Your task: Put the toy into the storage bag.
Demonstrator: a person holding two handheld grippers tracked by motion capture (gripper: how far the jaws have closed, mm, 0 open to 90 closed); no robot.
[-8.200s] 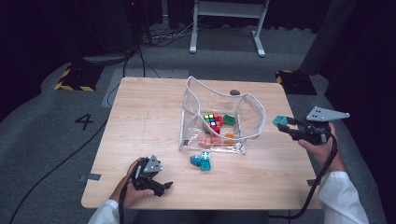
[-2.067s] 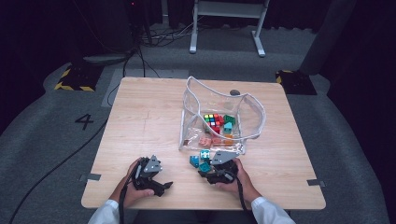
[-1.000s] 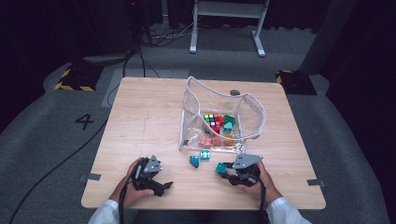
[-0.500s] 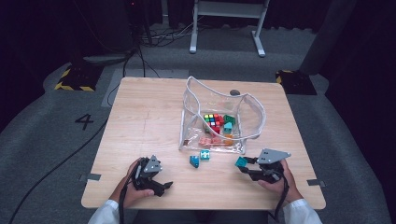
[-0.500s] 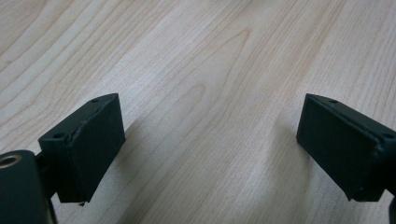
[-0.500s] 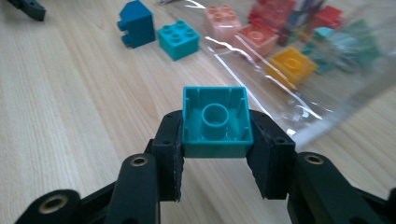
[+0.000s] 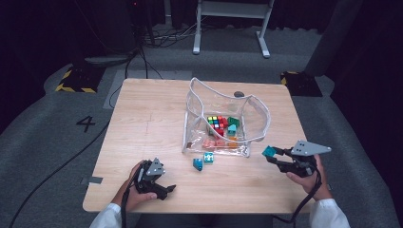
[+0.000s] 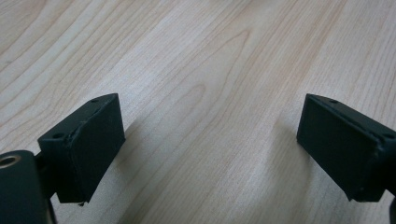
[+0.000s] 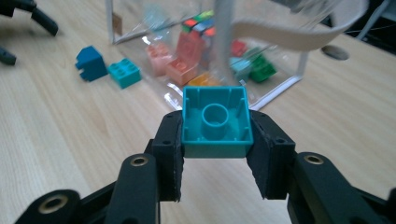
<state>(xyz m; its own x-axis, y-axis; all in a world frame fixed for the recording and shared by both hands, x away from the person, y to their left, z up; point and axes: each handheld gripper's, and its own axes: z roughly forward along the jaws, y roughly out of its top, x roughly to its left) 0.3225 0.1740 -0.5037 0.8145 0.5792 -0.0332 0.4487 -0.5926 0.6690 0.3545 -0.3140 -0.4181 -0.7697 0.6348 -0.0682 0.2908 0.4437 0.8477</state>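
My right gripper (image 7: 274, 156) hangs above the table to the right of the clear plastic bag (image 7: 259, 110), shut on a teal brick (image 7: 269, 151). In the right gripper view the teal brick (image 9: 215, 120) shows its hollow underside, clamped between both pads of my right gripper (image 9: 215, 140). Two loose bricks lie in front of the bag: a dark blue brick (image 7: 197, 164) (image 9: 91, 63) and a teal brick (image 7: 208, 157) (image 9: 124, 73). My left gripper (image 7: 164, 190) rests on the table near the front left, open, with bare wood between the jaws (image 8: 210, 140).
The bag holds a colour-puzzle cube (image 7: 216, 123), green and orange bricks (image 7: 232, 124) and pale pink pieces (image 7: 214, 143). A round grey grommet (image 7: 239, 94) sits behind the bag. The wooden table (image 7: 142, 118) is bare on its left half.
My right gripper has carried the teal brick to the right and upward, away from the two loose bricks. The left gripper has stayed put.
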